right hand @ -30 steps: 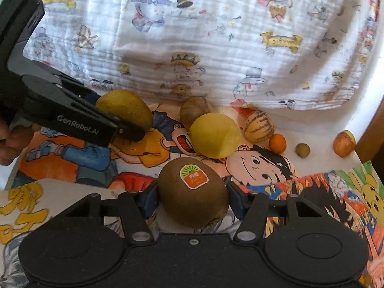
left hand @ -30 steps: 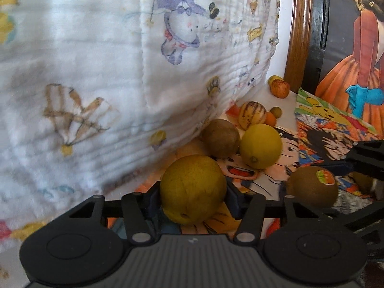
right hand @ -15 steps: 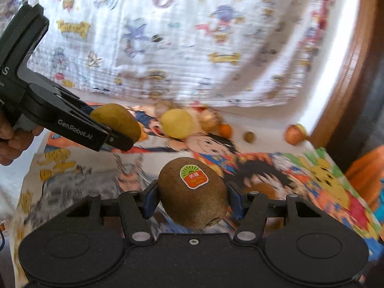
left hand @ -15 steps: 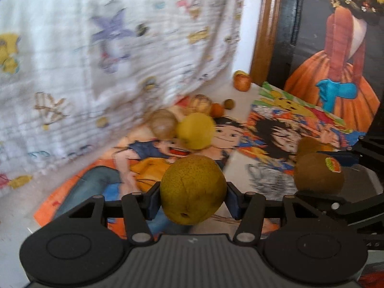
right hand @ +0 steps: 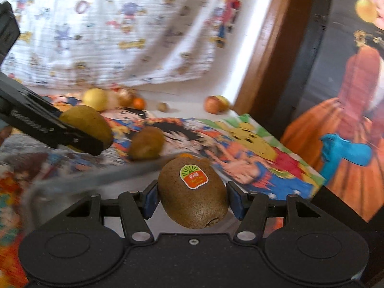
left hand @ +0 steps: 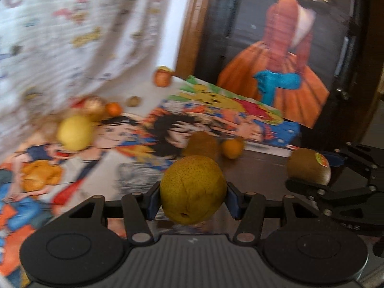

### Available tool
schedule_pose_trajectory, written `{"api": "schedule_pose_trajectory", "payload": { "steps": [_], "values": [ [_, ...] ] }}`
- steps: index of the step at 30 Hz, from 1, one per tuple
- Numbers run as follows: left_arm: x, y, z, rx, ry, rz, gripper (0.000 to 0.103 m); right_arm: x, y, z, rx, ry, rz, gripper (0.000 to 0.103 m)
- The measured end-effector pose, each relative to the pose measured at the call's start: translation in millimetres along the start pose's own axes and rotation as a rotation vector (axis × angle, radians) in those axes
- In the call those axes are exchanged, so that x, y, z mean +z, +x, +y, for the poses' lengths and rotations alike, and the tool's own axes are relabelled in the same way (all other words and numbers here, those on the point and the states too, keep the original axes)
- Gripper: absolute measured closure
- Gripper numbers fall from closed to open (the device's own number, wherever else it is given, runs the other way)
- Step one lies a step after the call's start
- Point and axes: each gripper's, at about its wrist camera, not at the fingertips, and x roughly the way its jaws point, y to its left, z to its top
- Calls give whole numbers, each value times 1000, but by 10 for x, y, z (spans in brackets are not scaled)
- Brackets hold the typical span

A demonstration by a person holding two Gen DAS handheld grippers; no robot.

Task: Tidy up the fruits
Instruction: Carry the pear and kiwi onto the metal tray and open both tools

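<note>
My left gripper is shut on a yellow-brown pear and holds it above the table. The pear also shows at the left of the right wrist view. My right gripper is shut on a brown kiwi with an orange sticker; the kiwi also shows at the right of the left wrist view. Another kiwi and a small orange lie on the table ahead. A lemon, a striped fruit and a tangerine lie further back.
A transparent container rim shows blurred below my right gripper. Cartoon posters cover the table. A printed white cloth hangs behind. A wooden frame and a dark panel with a painted woman stand at right. A peach-coloured fruit sits far back.
Both grippers have swung right and back from the fruit pile, each still holding its fruit. The far kiwi and small orange have come into view.
</note>
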Motion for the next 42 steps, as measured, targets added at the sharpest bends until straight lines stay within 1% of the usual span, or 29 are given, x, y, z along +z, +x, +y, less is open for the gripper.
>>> {"api": "schedule_pose_trajectory", "payload": {
  "steps": [6, 11, 13, 16, 18, 20, 25, 29, 31, 34, 35, 37, 39, 41, 42],
  "values": [
    [40, 264, -338, -61, 48, 7, 44, -153, 267, -323, -66, 6, -10, 43],
    [66, 495, -459, -89, 103, 7, 44, -227, 535, -585, -67, 62, 7, 43],
    [61, 585, -491, -92, 126, 12, 44, -262, 603, -647, -53, 110, 16, 43],
    [32, 701, -533, -94, 162, 27, 44, -315, 670, -669, -22, 167, 20, 43],
    [1, 762, -568, -99, 192, 33, 44, -350, 717, -633, -19, 159, 22, 42],
    [-28, 820, -588, -100, 214, 38, 44, -378, 732, -618, -21, 157, 5, 42],
    [-58, 864, -616, -109, 238, 47, 44, -391, 751, -705, 3, 207, -4, 42],
    [-60, 866, -649, -105, 259, 60, 44, -407, 722, -692, -2, 212, -11, 41],
    [-65, 869, -664, -102, 271, 69, 43, -417, 687, -700, -7, 227, -12, 39],
    [-73, 854, -683, -95, 279, 76, 43, -402, 610, -694, -43, 222, -10, 37],
    [-79, 828, -680, -92, 273, 64, 41, -387, 576, -679, -62, 207, -15, 36],
    [-83, 751, -668, -100, 261, 30, 28, -363, 515, -673, -73, 204, -21, 33],
    [-92, 683, -669, -100, 255, 18, 24, -332, 448, -683, -72, 222, -24, 32],
    [-109, 620, -677, -93, 253, 19, 24, -300, 350, -671, -83, 229, -35, 29],
    [-122, 582, -670, -89, 247, 18, 24, -285, 293, -662, -91, 234, -41, 26]
  ]
}}
